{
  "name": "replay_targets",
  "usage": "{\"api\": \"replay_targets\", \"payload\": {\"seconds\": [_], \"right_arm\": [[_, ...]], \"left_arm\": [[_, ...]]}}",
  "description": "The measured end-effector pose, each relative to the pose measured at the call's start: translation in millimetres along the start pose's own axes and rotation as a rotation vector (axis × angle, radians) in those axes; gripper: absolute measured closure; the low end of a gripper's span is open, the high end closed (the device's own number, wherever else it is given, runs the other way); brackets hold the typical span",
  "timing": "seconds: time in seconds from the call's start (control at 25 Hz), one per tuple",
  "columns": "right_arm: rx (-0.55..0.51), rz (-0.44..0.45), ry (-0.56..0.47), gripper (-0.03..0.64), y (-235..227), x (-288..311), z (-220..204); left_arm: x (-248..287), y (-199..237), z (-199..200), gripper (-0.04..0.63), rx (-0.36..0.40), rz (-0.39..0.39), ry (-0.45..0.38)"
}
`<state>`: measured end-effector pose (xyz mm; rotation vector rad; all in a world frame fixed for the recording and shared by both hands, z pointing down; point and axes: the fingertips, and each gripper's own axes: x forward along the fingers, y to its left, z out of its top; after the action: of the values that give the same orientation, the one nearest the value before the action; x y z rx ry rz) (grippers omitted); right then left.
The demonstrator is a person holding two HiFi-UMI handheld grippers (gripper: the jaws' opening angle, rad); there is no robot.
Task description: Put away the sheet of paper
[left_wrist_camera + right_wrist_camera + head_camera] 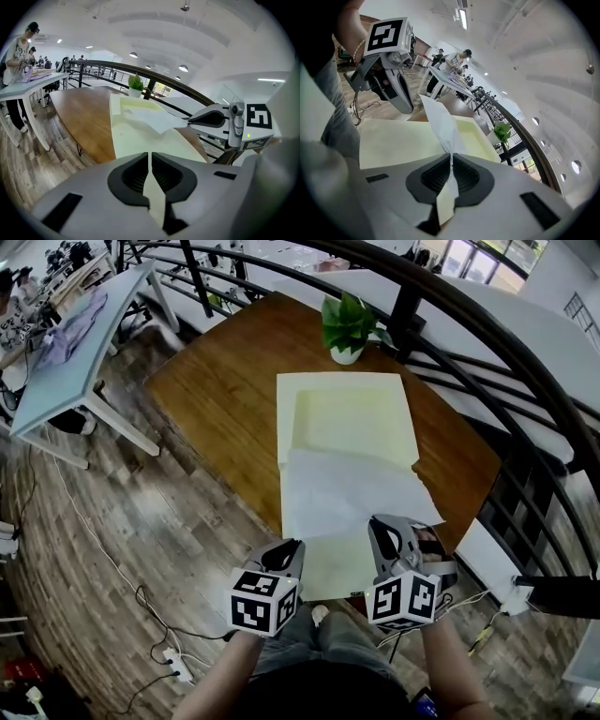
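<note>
My right gripper (450, 158) pinches the near edge of the thin white sheet of paper (347, 493), raising it off the pale yellow open folder (349, 418). I judge this is so it can be tucked inside. The sheet lies mid-frame in the head view, across the folder on the brown wooden table (216, 390). My left gripper (150, 159) has its jaws together at the folder's near left edge, probably to steady it. I cannot tell whether it grips the folder. Both grippers slope downward at the frame's bottom.
</note>
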<state>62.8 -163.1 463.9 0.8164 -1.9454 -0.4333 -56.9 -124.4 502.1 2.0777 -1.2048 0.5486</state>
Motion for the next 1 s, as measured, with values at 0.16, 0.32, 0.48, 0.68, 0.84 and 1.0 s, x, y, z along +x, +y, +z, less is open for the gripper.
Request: {"api": "replay_targets", "payload": {"seconds": [0.16, 0.32, 0.48, 0.68, 0.84, 1.0], "right_arm": [[-0.01, 0.046, 0.015, 0.581, 10, 8, -5], [-0.013, 0.086, 0.03, 0.581, 19, 12, -11], [-0.025, 0.116, 0.039, 0.581, 27, 16, -18], [-0.037, 0.15, 0.047, 0.581, 35, 25, -24], [-0.046, 0.168, 0.051, 0.581, 39, 33, -26], [-0.043, 0.173, 0.055, 0.581, 38, 41, -25]], "left_arm": [[5, 3, 2, 0.561, -0.009, -0.004, 0.009], [6, 7, 1, 0.561, -0.021, -0.001, 0.02], [8, 13, -4, 0.561, -0.039, 0.008, 0.037], [8, 16, -10, 0.561, -0.061, 0.011, 0.053], [12, 16, -12, 0.561, -0.063, 0.003, 0.063], [15, 18, -15, 0.561, -0.073, -0.003, 0.074]]}}
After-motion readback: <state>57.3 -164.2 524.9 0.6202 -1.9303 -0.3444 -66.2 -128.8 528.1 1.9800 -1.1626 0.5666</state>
